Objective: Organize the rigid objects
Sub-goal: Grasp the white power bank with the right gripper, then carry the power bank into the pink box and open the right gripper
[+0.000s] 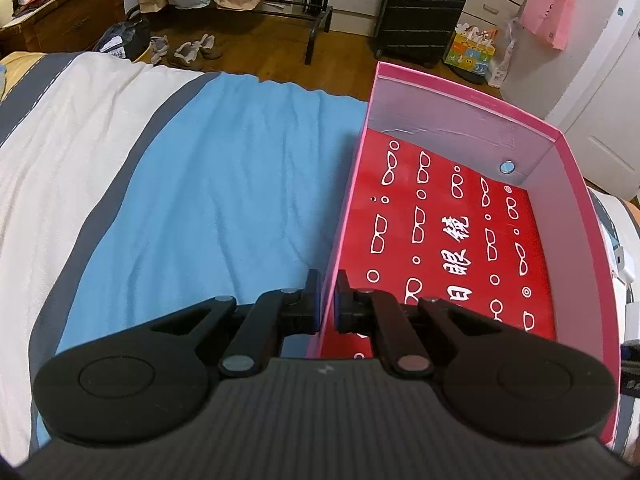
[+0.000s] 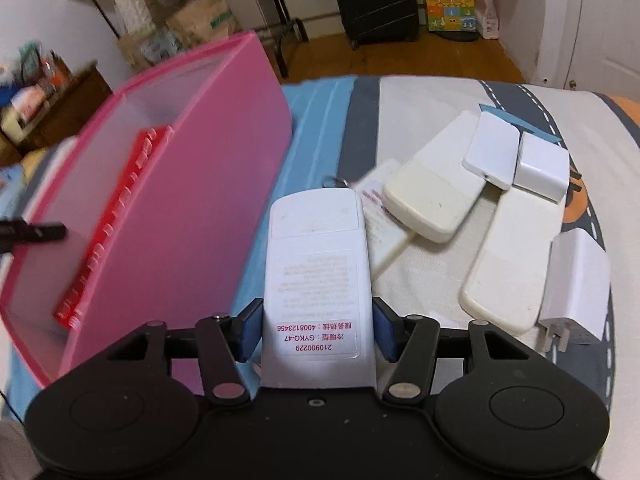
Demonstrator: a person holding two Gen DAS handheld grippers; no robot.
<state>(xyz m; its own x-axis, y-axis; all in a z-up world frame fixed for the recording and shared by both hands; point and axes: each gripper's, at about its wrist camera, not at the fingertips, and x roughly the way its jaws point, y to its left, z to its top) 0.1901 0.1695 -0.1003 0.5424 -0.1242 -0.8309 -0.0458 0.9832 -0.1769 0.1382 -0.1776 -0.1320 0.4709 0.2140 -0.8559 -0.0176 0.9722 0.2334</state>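
Remote control (image 2: 318,280) is the item in hand, but take the left wrist view first: the left gripper (image 1: 327,300) has its two blue-padded fingers closed on the near end of the left wall of the pink box (image 1: 472,216), one finger outside and one inside, so that hand steadies the container. The box sits on the blue stripe of the bedspread (image 1: 224,184), toward the right edge of the bed, and holds only its red printed liner (no objects visible inside). Beyond the foot of the bed lie a wooden floor, a black suitcase (image 1: 424,12), paper bags and shoes. In the right wrist view, the right gripper (image 2: 316,334) is clamped across the width of the white remote control at its labelled end; the long axis of the remote runs straight forward along the fingers, and it appears lifted above the bedspread. The pink box lies directly to the left of the remote, near, with its open top facing up; the right hand is therefore the one placed to carry it over the box wall. To the right on the bed rest further white remotes (image 2: 440,196) and plug adapters (image 2: 576,284), some touching or overlapping (still to be sorted, by judgement).
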